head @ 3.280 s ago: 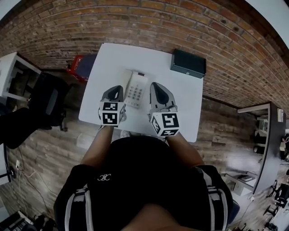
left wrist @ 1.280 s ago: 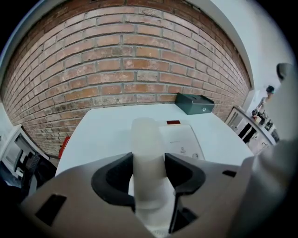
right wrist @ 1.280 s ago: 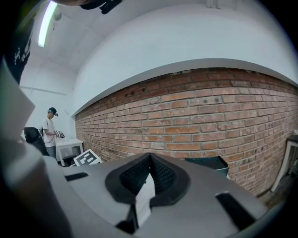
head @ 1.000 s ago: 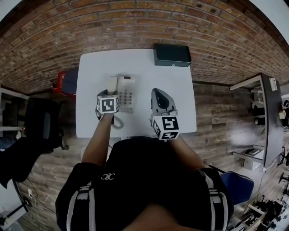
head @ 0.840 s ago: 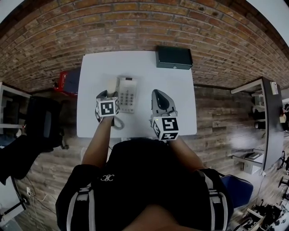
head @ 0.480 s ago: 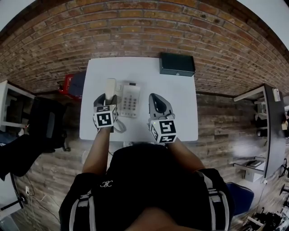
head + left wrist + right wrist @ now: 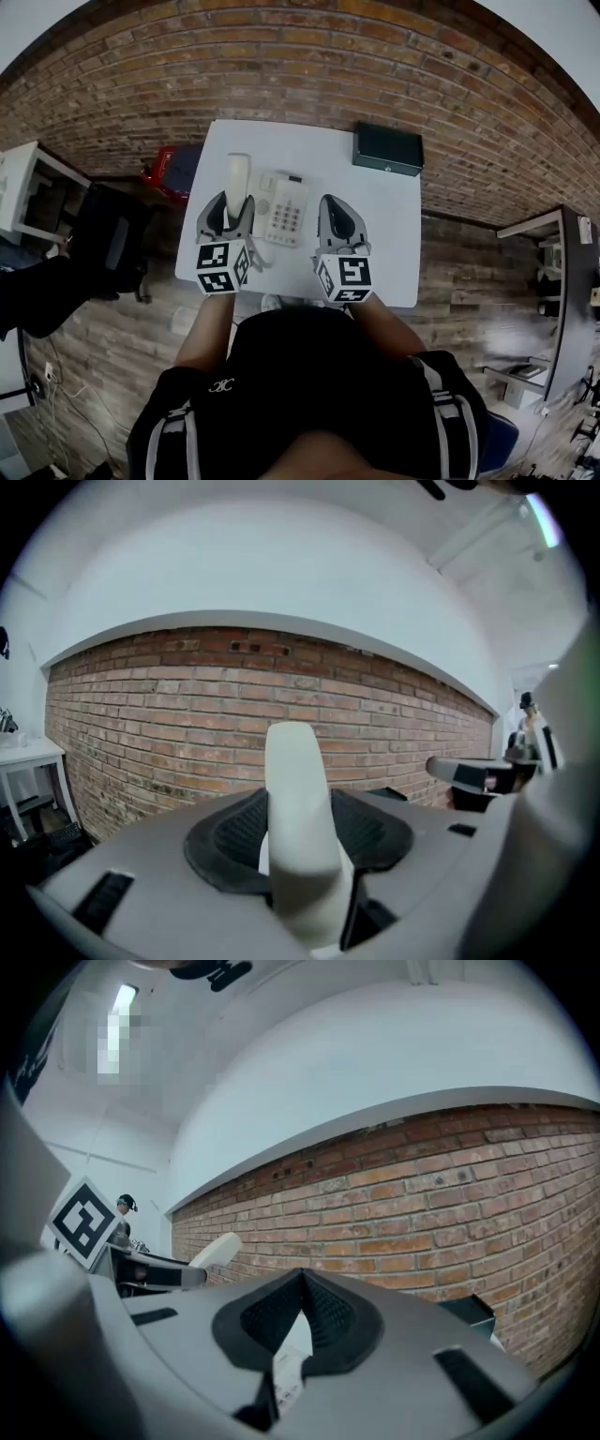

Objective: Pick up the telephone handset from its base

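The left gripper (image 7: 228, 210) is clamped on the handset (image 7: 238, 174). In the left gripper view its dark pads (image 7: 234, 832) press both sides of the white bar (image 7: 298, 799), which sticks out past the jaws toward the brick wall (image 7: 187, 714). The handset is off the base (image 7: 288, 210) and sits just beside its left side, over the left part of the desk (image 7: 384, 244), with its free end pointing at the far edge.

The right gripper (image 7: 335, 210) is just right of the base and apart from it. Its jaws are pressed together at the tips with nothing held (image 7: 302, 1302). Below the pads a white strip with faint print shows, too blurred to read.

Each gripper carries a cube with black-and-white square markers, a pattern rather than words (image 7: 217, 266) (image 7: 345, 277). The base's keypad faces up; its key print is too small to read.

A black box (image 7: 388, 148) lies in the far right corner of the desk, well apart from the phone, and no label on it can be made out. Off the desk's left edge a red thing (image 7: 161, 157) stands on the floor, with a black chair (image 7: 111, 246) nearer and a white shelf (image 7: 23, 183) further left. Nothing lies between the base and either gripper.
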A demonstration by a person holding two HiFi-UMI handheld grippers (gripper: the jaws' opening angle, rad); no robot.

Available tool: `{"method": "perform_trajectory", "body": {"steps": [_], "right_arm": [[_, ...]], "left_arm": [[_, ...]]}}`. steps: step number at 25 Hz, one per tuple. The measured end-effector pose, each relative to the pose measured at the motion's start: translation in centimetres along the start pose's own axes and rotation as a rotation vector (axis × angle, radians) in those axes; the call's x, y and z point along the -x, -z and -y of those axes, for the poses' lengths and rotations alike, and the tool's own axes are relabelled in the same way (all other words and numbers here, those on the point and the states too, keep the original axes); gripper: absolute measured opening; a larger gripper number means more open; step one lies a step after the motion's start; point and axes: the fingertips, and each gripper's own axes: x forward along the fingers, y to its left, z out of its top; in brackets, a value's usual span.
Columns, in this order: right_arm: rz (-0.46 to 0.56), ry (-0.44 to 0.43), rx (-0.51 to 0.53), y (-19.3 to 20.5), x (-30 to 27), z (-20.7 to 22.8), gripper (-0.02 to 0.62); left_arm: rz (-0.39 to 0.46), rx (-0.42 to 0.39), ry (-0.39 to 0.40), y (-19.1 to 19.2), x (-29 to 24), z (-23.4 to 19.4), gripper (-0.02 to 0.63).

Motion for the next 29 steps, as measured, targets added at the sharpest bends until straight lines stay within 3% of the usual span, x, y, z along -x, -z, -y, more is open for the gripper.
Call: {"method": "perform_trajectory", "body": {"steps": [4,14,29], "right_arm": [[0.037,-0.012,0.012,-1.0,0.1,-0.3,-0.002],[0.029,-0.02,-0.04,-1.3,-0.3,0.0,-0.002],[0.019,-0.032,-0.03,-0.9,-1.0,0.3,-0.002]], "left_arm": [[0.031,-0.004,-0.016,-0.8,1.8,1.0,0.21],[0.004,-0.001,-0.021,-0.1,2.2,1.6,0.21],[-0.032,0.009,-0.015,0.9,0.8,1.4,0.21]]}}
